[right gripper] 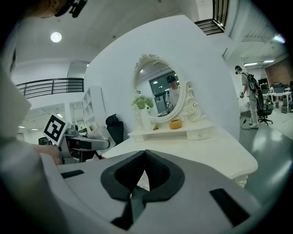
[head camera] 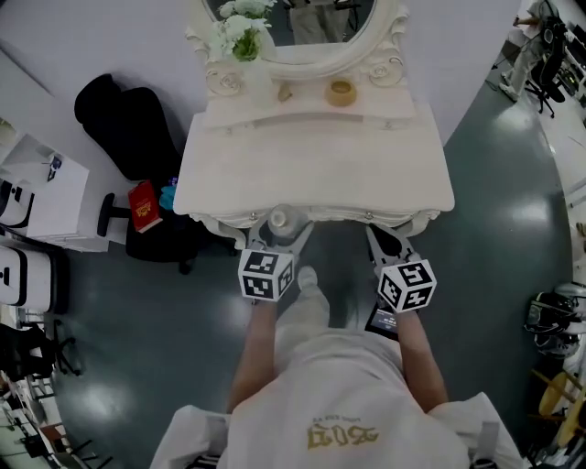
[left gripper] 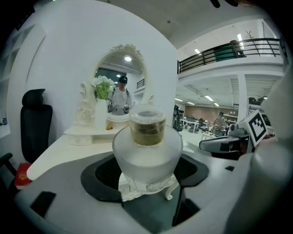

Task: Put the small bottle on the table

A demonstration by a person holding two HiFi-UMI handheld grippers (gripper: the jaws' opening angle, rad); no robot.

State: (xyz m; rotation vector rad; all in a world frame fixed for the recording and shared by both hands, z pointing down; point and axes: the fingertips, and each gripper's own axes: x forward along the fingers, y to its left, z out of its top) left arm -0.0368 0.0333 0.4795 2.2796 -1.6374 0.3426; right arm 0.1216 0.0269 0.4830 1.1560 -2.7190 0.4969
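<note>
A small frosted bottle [left gripper: 146, 153] with a clear cap over amber liquid sits between the jaws of my left gripper [left gripper: 147, 171], which is shut on it. In the head view the bottle [head camera: 280, 220] is at the near edge of the white dressing table [head camera: 311, 174], with the left gripper [head camera: 277, 236] just below that edge. My right gripper [head camera: 386, 240] is level with it to the right, in front of the table's edge. In the right gripper view its jaws [right gripper: 144, 171] are shut with nothing between them.
An oval mirror [head camera: 295, 23], a white vase of flowers [head camera: 240, 41] and a small amber jar [head camera: 341, 92] stand on the table's raised back shelf. A black chair [head camera: 124, 124] and a red book [head camera: 144, 205] are to the left, on a grey floor.
</note>
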